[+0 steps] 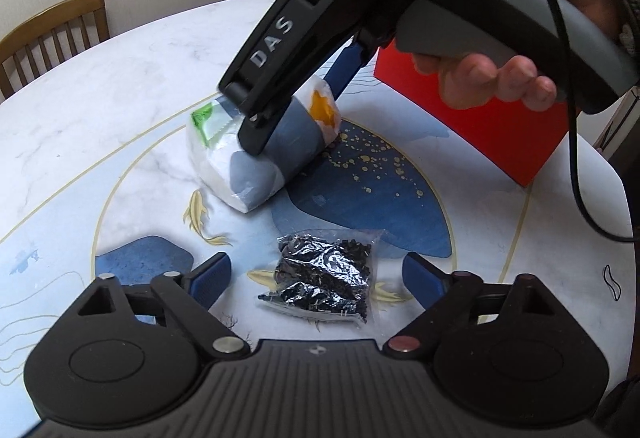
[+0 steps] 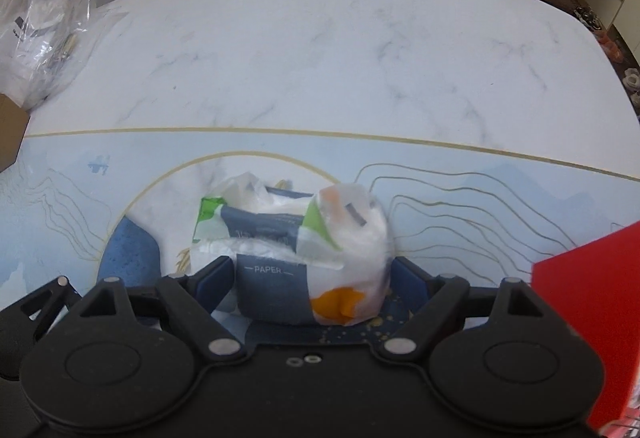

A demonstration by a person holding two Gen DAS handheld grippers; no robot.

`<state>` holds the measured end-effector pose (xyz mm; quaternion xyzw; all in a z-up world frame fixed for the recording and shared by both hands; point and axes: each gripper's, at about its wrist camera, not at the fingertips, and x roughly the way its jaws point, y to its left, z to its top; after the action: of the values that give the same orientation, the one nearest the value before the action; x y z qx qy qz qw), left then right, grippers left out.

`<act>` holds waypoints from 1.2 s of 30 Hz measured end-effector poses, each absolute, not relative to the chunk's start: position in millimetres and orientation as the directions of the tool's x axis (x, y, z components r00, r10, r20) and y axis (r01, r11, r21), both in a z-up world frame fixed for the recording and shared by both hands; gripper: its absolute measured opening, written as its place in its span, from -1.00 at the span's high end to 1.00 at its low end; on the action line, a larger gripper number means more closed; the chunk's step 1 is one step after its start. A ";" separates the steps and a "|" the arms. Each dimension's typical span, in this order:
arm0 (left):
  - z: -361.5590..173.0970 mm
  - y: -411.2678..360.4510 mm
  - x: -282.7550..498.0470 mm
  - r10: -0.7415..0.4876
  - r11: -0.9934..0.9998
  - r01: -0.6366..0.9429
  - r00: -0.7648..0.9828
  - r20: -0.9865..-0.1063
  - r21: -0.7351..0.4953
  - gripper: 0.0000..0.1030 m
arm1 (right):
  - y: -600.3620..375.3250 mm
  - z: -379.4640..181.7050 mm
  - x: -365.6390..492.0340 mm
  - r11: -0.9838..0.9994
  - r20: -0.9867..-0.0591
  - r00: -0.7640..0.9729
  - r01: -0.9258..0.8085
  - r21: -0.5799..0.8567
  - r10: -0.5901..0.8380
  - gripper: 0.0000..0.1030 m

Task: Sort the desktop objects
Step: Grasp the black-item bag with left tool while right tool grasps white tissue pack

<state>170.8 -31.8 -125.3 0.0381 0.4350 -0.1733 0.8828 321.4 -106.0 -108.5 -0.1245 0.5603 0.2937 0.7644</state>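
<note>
Right gripper over tissue pack, left over bag of black bits.

Right gripper [image 2: 310, 280] straddles the paper tissue pack [image 2: 296, 250] lying on the marble table [image 2: 320, 58]; whether the blue pads [image 2: 214, 278] press it, I cannot tell. Left gripper [image 1: 320, 274] is spread wide, the clear bag of black pieces [image 1: 324, 274] between its fingers, untouched. Red box [image 1: 492, 118] stands nearby.
</note>
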 end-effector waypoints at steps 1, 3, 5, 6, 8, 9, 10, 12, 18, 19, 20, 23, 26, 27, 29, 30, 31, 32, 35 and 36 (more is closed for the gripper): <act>-125.7 -32.5 170.8 -0.271 0.938 0.338 0.562 -0.782 -0.082 -0.80 | -105.9 -110.6 321.8 0.796 -0.930 0.194 -0.588 0.144 0.312 -0.68; -127.0 -33.4 171.8 -0.271 0.938 0.337 0.559 -0.784 -0.084 -0.80 | -107.0 -116.4 324.0 0.799 -0.931 0.178 -0.578 0.163 0.318 -0.70; -128.1 -34.4 171.8 -0.266 0.938 0.339 0.560 -0.785 -0.075 -0.80 | -110.8 -122.9 326.4 0.807 -0.930 0.159 -0.557 0.194 0.333 -0.75; -129.0 -35.1 171.8 -0.264 0.937 0.341 0.560 -0.786 -0.072 -0.79 | -111.4 -123.1 325.2 0.805 -0.925 0.171 -0.561 0.191 0.338 -0.76; -131.1 -37.0 171.5 -0.259 0.936 0.346 0.560 -0.787 -0.062 -0.65 | -111.1 -123.2 322.5 0.800 -0.922 0.184 -0.571 0.182 0.341 -0.74; -131.3 -38.5 170.9 -0.251 0.935 0.351 0.565 -0.786 -0.047 -0.63 | -111.2 -123.1 321.4 0.800 -0.920 0.191 -0.573 0.179 0.342 -0.72; -131.7 -39.5 170.5 -0.246 0.935 0.354 0.569 -0.784 -0.037 -0.59 | -111.1 -123.2 320.3 0.799 -0.918 0.196 -0.575 0.176 0.343 -0.72; -131.9 -40.3 170.1 -0.236 0.935 0.353 0.577 -0.782 -0.022 -0.48 | -111.3 -123.5 318.7 0.798 -0.915 0.208 -0.577 0.171 0.347 -0.69; -130.3 -43.5 171.3 -0.208 0.936 0.353 0.583 -0.785 0.014 0.03 | -114.1 -120.1 316.3 0.800 -0.907 0.229 -0.576 0.167 0.354 -0.27; -129.6 -44.1 171.8 -0.207 0.936 0.353 0.579 -0.788 0.013 0.07 | -116.4 -119.2 316.6 0.804 -0.905 0.230 -0.569 0.172 0.357 -0.20; -129.2 -45.0 172.3 -0.207 0.934 0.356 0.576 -0.791 0.014 0.13 | -119.5 -117.8 317.1 0.808 -0.903 0.230 -0.560 0.182 0.362 -0.02; -127.6 -45.8 171.6 -0.205 0.933 0.359 0.571 -0.795 0.018 0.21 | -134.6 -114.9 316.6 0.831 -0.894 0.225 -0.506 0.232 0.387 0.30; -126.0 -46.8 171.0 -0.197 0.934 0.357 0.568 -0.799 0.024 0.25 | -143.5 -112.7 309.4 0.846 -0.888 0.238 -0.471 0.250 0.395 0.44; -125.3 -47.0 170.6 -0.194 0.935 0.354 0.566 -0.801 0.024 0.25 | -146.4 -111.4 305.7 0.848 -0.884 0.245 -0.465 0.254 0.399 0.48; -123.4 -46.8 168.9 -0.192 0.936 0.351 0.562 -0.804 0.022 0.26 | -152.4 -108.7 299.1 0.856 -0.876 0.260 -0.443 0.266 0.407 0.51; -122.2 -46.8 167.6 -0.191 0.936 0.351 0.561 -0.806 0.022 0.27 | -155.5 -107.2 296.0 0.860 -0.872 0.267 -0.432 0.272 0.410 0.52; -121.3 -46.3 166.3 -0.192 0.937 0.349 0.560 -0.806 0.019 0.27 | -159.0 -105.0 292.8 0.863 -0.868 0.275 -0.423 0.277 0.413 0.52; -120.3 -45.6 165.3 -0.191 0.939 0.344 0.558 -0.808 0.016 0.27 | -162.6 -103.0 289.5 0.865 -0.865 0.280 -0.415 0.282 0.416 0.52; -116.4 -44.2 161.1 -0.181 0.944 0.329 0.561 -0.808 0.017 0.27 | -172.3 -96.0 280.3 0.865 -0.860 0.282 -0.407 0.294 0.425 0.53; -114.1 -43.9 159.5 -0.177 0.946 0.324 0.563 -0.807 0.019 0.27 | -174.2 -93.4 277.4 0.864 -0.859 0.282 -0.406 0.297 0.427 0.53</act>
<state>159.5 -43.9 -114.1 0.0827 0.4450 -0.1424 0.8802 277.4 -174.2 -93.4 0.0098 0.5397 0.2604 0.8005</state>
